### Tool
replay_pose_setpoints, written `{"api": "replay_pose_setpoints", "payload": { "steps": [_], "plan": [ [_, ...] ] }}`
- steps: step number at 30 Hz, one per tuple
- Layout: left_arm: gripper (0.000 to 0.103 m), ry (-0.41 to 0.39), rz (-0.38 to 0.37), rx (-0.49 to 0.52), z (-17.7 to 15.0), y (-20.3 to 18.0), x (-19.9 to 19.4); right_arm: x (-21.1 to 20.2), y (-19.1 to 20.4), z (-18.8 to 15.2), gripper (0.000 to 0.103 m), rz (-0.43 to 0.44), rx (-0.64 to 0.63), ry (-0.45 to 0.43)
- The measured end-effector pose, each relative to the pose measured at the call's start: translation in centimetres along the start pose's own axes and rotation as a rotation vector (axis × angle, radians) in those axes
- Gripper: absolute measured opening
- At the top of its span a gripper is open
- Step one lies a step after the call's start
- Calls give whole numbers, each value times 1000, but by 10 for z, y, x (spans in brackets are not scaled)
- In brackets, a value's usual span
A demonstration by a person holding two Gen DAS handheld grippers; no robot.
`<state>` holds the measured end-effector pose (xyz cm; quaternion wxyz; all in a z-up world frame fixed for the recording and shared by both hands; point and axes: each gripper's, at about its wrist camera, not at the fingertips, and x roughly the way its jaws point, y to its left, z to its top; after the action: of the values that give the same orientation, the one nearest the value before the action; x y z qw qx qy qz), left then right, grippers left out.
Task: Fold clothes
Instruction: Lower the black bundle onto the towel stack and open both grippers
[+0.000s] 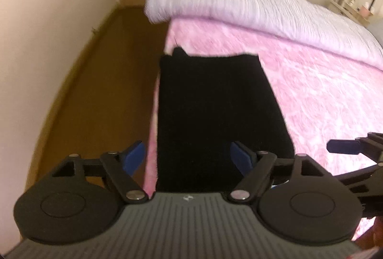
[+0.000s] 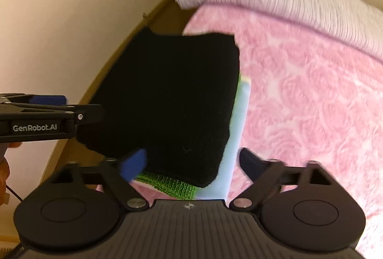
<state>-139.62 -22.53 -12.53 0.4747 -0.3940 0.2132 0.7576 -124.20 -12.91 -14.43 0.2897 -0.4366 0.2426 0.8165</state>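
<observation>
Both tools, left [image 1: 188, 158] and right [image 2: 192, 163], are spread, empty, above the folded black garment [image 1: 215, 110] on the bed [image 1: 311, 81].

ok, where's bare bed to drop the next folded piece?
Free: the wide pink bedspread right of the black folded garment, up to the rolled white duvet. Crowded: the bed's left edge, where the black garment sits on a green cloth and a light blue piece, both grippers just above it.
</observation>
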Motion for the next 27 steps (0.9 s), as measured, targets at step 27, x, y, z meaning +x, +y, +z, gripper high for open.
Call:
{"api": "replay_pose_setpoints", "payload": {
  "steps": [27],
  "plan": [
    [102,-182,351,-510,-55,-203,-148,-159,-157,-10,90,218,-224,-162]
  ]
}}
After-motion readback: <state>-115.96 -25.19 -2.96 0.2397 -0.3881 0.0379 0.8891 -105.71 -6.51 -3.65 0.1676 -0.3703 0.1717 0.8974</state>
